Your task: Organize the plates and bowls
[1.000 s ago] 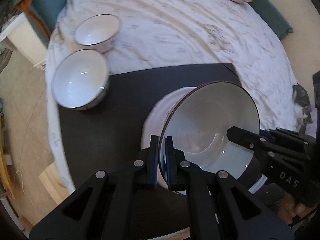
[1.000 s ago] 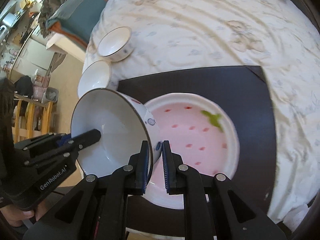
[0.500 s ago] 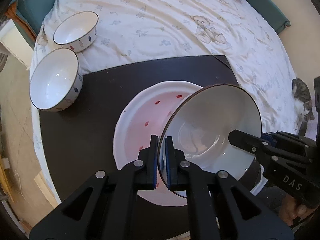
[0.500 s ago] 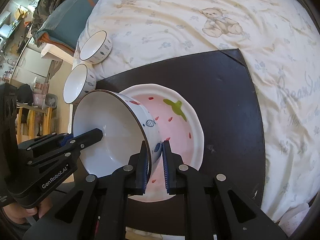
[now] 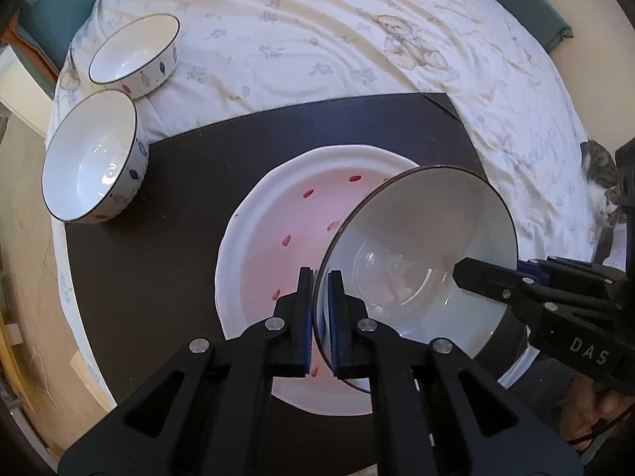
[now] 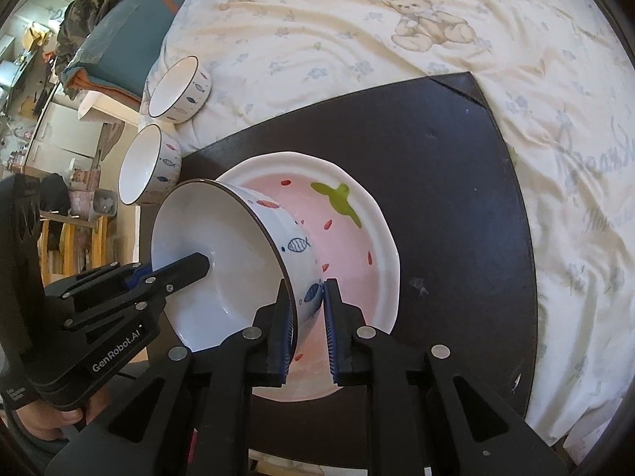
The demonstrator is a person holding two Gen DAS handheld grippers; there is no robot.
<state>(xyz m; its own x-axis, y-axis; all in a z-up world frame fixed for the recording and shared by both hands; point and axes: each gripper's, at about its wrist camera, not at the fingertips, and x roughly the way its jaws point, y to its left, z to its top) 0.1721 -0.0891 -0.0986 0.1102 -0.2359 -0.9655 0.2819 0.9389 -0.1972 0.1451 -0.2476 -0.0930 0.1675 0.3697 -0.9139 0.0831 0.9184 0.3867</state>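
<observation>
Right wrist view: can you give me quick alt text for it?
Both grippers, the right gripper and the left gripper, clamp opposite rims of a tilted fish-pattern bowl over a pink plate on a dark mat. Two more bowls sit far left.

Bright daylight, sharp centre, strong fisheye bending at the rims

Soft, even light fills both views — small glare spots sit inside the near empty bowl (image 5: 104,170) and on the held bowl (image 5: 416,261). The bedsheet (image 6: 397,12) looks washed out; black vignette rings each frame, and edges smear slightly.
</observation>
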